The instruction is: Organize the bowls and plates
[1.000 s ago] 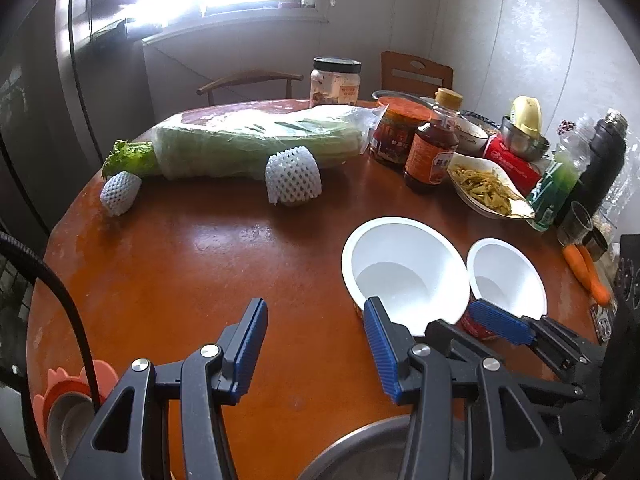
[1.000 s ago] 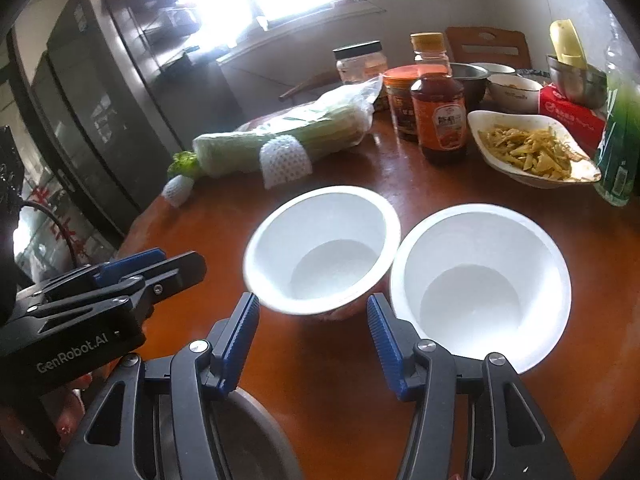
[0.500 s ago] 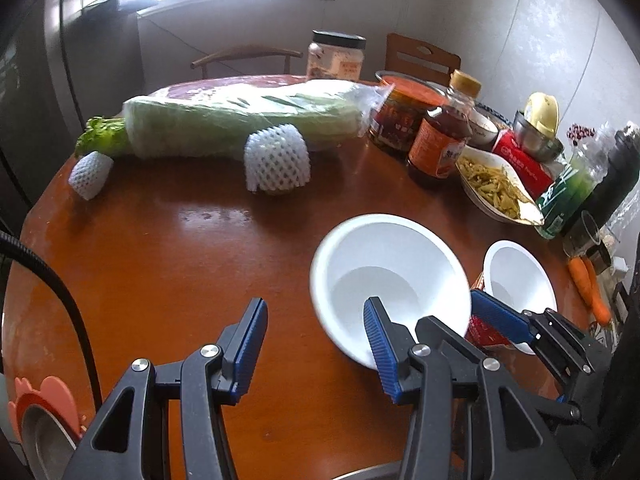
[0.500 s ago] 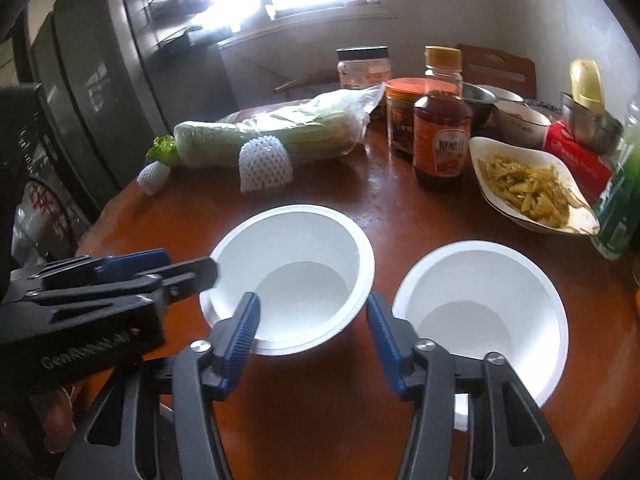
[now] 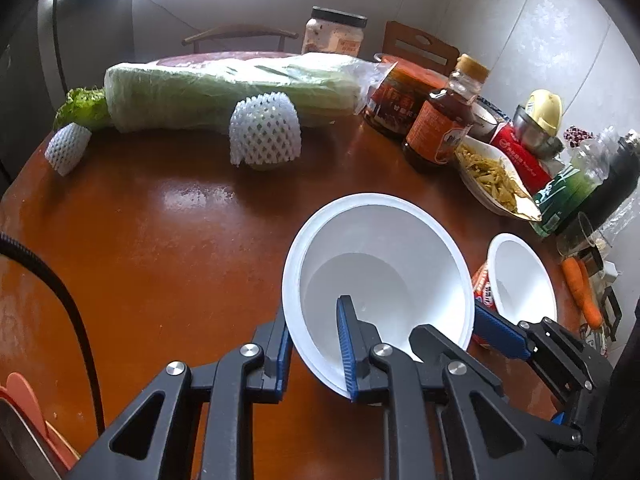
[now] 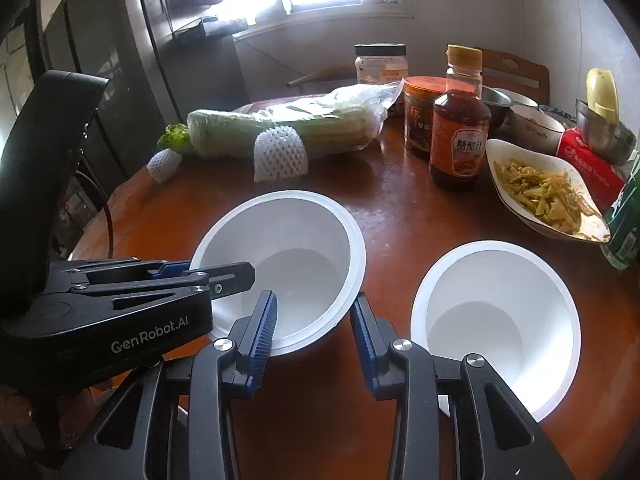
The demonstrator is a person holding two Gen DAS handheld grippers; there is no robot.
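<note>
Round brown table (image 5: 160, 240) with cabbage (image 5: 224, 92), sauce bottle (image 5: 440, 128), white bowls (image 6: 496, 320).

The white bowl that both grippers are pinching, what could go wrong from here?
1. The jaws of the left gripper and the right gripper have just closed on neighbouring spots of the white bowl's thin rim. If the hands move unevenly, the rim may flex and slip out.
2. The second white bowl sits close beside it. A swing that way could knock it toward the dish of shredded vegetables.
</note>
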